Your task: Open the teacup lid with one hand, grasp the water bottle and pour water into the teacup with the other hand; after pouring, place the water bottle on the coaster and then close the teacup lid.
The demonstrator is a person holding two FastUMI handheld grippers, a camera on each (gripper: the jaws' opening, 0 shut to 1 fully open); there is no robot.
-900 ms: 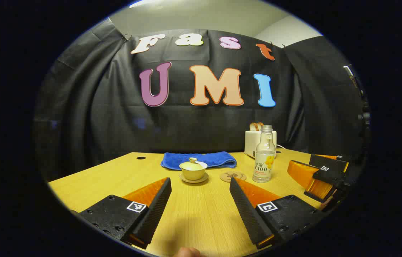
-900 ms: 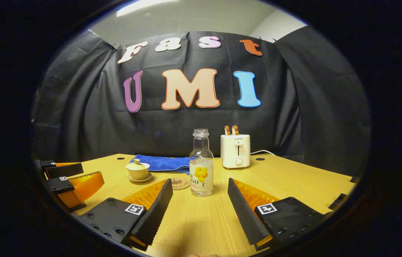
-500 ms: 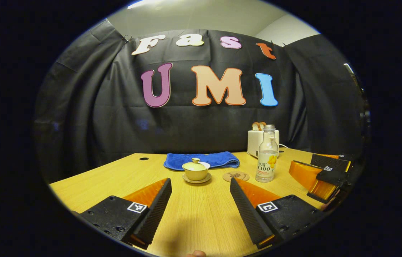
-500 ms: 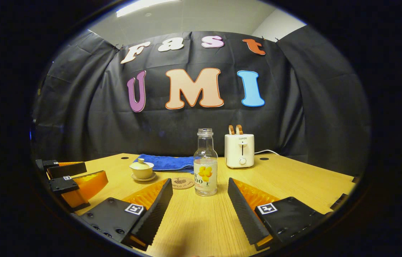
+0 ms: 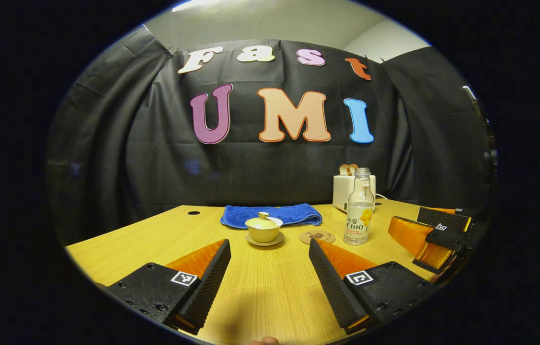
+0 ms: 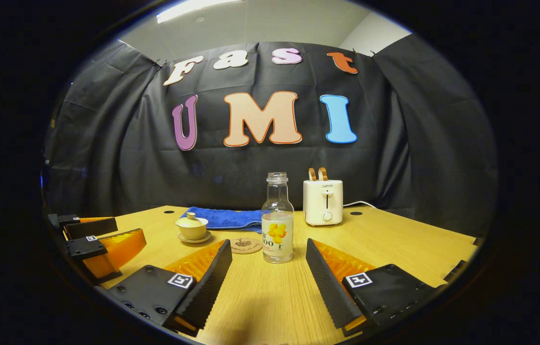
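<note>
left gripper (image 5: 270, 275): hovering low over the near table, fingers spread wide, holding nothing; bare wood showing between them
right gripper (image 6: 266, 273): also hovering with fingers spread wide, gripping nothing; in the left gripper view it is sitting at the right edge (image 5: 435, 230), well apart from the bottle
table (image 5: 270, 297): light wood, open stretch running from both grippers up to the objects; near-left corner lying bare; two round holes sitting near the back edge in the right gripper view
bottle (image 6: 277, 220): standing upright, uncapped, straight ahead of the right gripper's gap, some water showing in the lower part; also seen at (image 5: 359, 208)
coaster (image 6: 246, 246): lying flat just left of the bottle, nothing on it, small gap between the two; sitting between cup and bottle at (image 5: 317, 236)
teacup (image 5: 263, 231): sitting on its saucer ahead of the left gripper, apart from the coaster; also at (image 6: 192, 228)
lid (image 5: 262, 220): resting on the teacup, knob up
blue towel (image 5: 272, 214): lying folded right behind the teacup, touching or not cannot tell
toaster (image 6: 323, 201): standing at the back behind the bottle, two slices sticking up, cord trailing right
back edge: table ending close against the black cloth wall
</note>
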